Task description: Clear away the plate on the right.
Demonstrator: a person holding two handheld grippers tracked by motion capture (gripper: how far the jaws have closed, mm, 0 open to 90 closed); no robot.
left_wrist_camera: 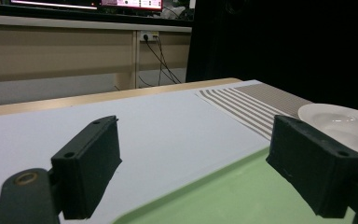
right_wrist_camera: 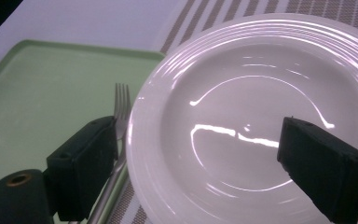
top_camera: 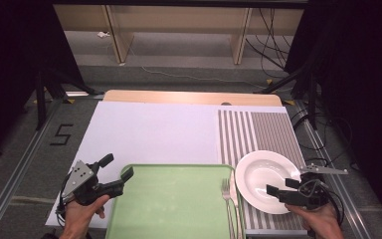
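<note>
my right gripper hangs released over the white plate's five o'clock rim on the striped mat; my left gripper gapes at the green tray's ten o'clock corner; closing carelessly, i could knock the fork or let the glossy rim slip.

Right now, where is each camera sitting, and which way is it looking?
High view: above the person's side, looking forward and down; hands, left gripper and right gripper show.
Left gripper view: low, between open jaws, across the green tray.
Right gripper view: between open jaws, down onto the white plate, fork.
Shared: both gripper views show the tray and plate.
</note>
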